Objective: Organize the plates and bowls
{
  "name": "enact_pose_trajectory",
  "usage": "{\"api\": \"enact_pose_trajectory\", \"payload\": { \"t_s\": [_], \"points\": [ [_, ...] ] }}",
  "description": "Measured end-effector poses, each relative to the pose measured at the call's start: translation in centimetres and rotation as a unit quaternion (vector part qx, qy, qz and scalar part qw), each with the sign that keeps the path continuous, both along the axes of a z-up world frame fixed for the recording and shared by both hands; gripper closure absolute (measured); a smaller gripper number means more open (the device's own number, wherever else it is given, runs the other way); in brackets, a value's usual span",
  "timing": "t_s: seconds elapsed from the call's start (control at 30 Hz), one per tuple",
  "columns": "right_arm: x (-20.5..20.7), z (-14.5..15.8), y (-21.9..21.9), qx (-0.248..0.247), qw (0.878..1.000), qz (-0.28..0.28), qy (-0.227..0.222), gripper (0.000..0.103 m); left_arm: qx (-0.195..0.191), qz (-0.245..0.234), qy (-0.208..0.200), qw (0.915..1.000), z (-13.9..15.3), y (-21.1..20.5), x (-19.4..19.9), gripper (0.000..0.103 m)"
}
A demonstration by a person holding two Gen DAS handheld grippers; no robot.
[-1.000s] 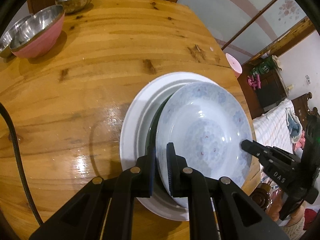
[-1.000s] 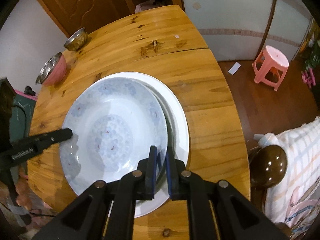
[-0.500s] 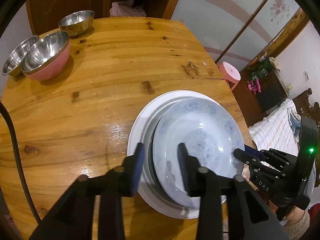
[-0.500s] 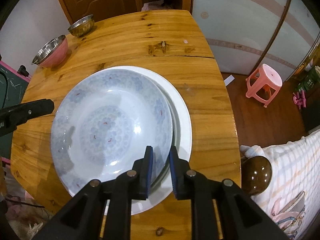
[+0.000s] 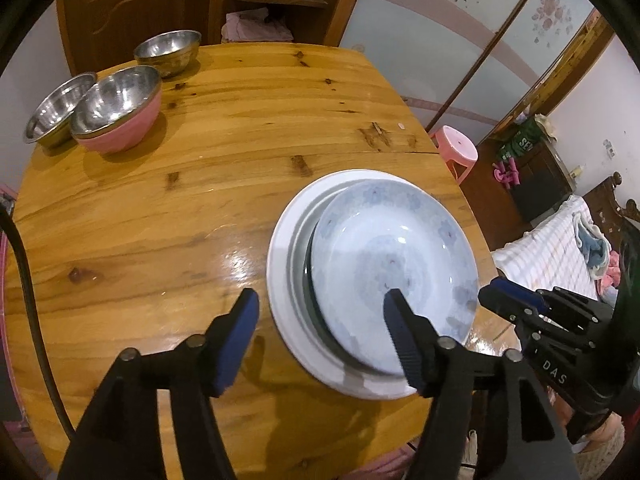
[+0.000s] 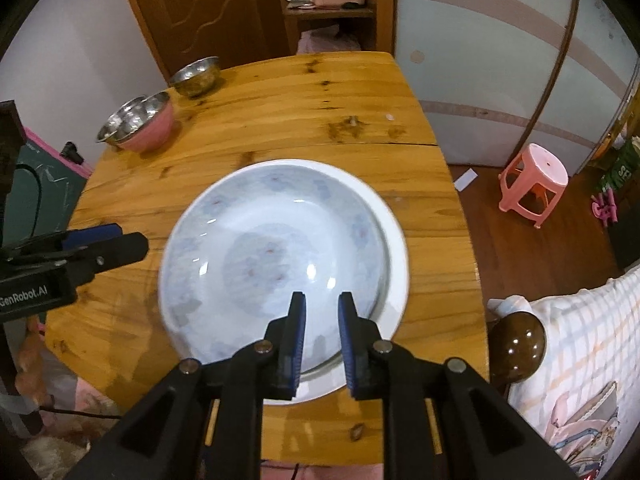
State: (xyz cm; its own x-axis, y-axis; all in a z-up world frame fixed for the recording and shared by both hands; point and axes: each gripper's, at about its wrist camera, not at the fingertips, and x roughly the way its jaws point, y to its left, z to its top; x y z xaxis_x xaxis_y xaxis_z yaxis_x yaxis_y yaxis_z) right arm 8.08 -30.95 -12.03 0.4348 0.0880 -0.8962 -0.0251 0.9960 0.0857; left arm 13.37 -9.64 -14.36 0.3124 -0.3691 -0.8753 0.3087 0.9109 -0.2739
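Observation:
A blue-patterned plate (image 5: pixel 392 272) (image 6: pixel 272 256) lies on top of a stack, with a larger white plate (image 5: pixel 286 248) (image 6: pixel 396 256) showing underneath, on the wooden table (image 5: pixel 200 184). My left gripper (image 5: pixel 320 304) hovers over the stack's near-left rim. Its jaws are opening wide and its pads touch nothing. From the right wrist view it shows at the left (image 6: pixel 124 240). My right gripper (image 6: pixel 322 300) hangs above the blue plate's near edge, jaws a narrow gap apart with nothing pinched. It also pokes in at the right of the left wrist view (image 5: pixel 492 296).
A pink bowl with a steel bowl inside (image 5: pixel 120 112) (image 6: pixel 148 124) stands at the table's far left, with steel bowls beside it (image 5: pixel 56 108) and behind it (image 5: pixel 168 50). A pink stool (image 6: pixel 536 176) and a checked bed cover (image 6: pixel 580 340) lie beyond the table's right edge.
Both grippers were shut on the blue plate's rim. They have let go and risen, the left jaws spreading wide and the right only slightly. The plate now rests on the stack.

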Motion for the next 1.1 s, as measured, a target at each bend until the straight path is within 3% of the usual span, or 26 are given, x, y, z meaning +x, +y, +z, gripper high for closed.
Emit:
{"api": "enact_pose_trajectory", "payload": {
  "t_s": [0.13, 0.63, 0.9, 1.1],
  "points": [
    [-0.7, 0.7, 1.8, 0.003, 1.000, 0.013, -0.005, 0.087, 0.002, 0.008, -0.014, 0.9999, 1.1, 1.4, -1.0, 0.029],
    [-1.0, 4.9, 8.9, 0.026, 0.997, 0.072, -0.031, 0.087, -0.007, 0.060, -0.065, 0.9960, 4.8, 9.4, -2.9, 0.019],
    [2.7, 10.0, 14.1, 0.052, 0.989, 0.120, -0.064, 0.087, 0.012, 0.136, -0.121, 0.9832, 9.0, 17.6, -0.9, 0.015],
    [6.7, 15.1, 18.0, 0.061, 0.981, 0.147, -0.112, 0.086, 0.046, 0.182, -0.172, 0.9670, 13.1, 22.4, 0.9, 0.014]
  ]
}}
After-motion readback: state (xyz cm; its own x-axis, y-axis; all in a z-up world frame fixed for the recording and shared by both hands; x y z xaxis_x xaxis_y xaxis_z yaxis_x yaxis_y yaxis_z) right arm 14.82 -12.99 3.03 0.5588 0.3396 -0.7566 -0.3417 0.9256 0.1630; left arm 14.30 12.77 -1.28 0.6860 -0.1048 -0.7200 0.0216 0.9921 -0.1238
